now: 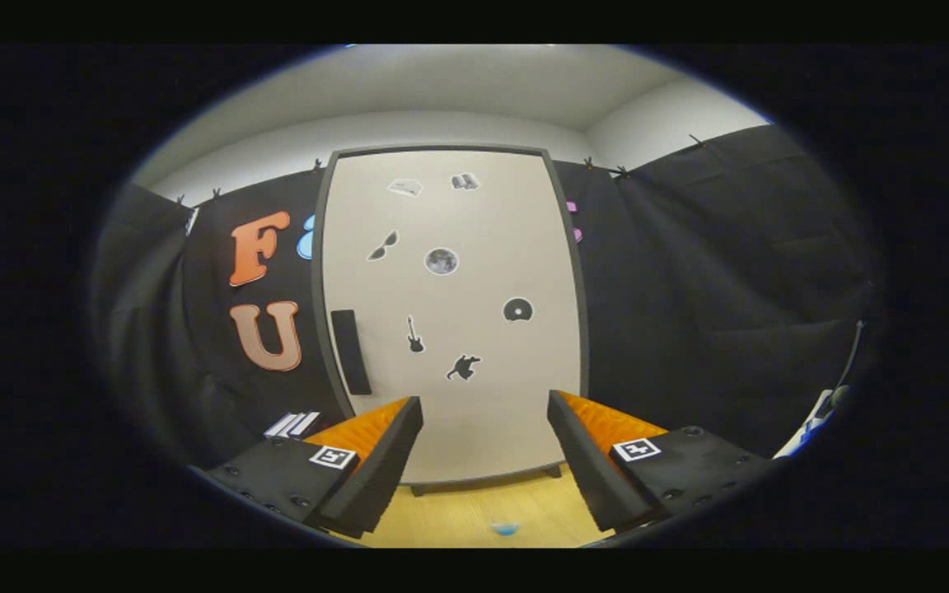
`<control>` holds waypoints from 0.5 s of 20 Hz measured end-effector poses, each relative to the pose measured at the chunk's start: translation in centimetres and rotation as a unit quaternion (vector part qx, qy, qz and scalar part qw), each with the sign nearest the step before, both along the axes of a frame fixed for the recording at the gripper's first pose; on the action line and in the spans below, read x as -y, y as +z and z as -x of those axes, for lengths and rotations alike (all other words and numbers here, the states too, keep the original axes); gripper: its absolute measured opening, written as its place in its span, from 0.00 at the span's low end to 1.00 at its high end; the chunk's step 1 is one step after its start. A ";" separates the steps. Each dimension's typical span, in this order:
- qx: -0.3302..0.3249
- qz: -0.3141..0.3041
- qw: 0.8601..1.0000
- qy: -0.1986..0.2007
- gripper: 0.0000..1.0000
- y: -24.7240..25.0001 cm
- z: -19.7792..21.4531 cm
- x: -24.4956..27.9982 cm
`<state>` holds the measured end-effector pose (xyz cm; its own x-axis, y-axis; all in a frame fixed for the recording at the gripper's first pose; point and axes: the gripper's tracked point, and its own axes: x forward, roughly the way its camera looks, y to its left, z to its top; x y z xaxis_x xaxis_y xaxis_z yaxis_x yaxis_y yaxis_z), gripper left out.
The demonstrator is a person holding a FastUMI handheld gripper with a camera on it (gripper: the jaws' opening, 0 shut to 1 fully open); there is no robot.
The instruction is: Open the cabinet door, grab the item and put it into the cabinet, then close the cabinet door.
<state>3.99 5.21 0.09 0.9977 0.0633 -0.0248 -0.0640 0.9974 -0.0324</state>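
My gripper [483, 412] is spread wide, holding nothing. The cabinet door [450, 329] stands shut at twelve o'clock beyond my fingers. It looks stiff and light; I'd hook its dark handle [351, 352] at ten o'clock.

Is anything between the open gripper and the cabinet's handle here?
Nothing visible: the gripper is open and empty, facing the closed cabinet door, whose handle lies beyond the fingers with only bare wood surface below.

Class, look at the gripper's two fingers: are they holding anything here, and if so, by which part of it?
Nothing is held. The gripper is open, its fingers spread apart with only the closed cabinet door beyond them.
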 end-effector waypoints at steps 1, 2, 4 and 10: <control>-0.002 0.002 1.000 0.008 0.98 -0.1 -0.6 -0.9; -0.006 0.004 1.000 0.016 0.98 -0.3 -1.1 -1.7; -0.014 0.005 0.999 0.031 0.98 -0.8 -2.3 -3.6; -0.032 0.024 0.997 0.072 0.98 -1.8 -6.0 -9.3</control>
<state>10.01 14.54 -1.71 0.9747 0.2025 -0.0949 -0.2095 0.9753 -0.0704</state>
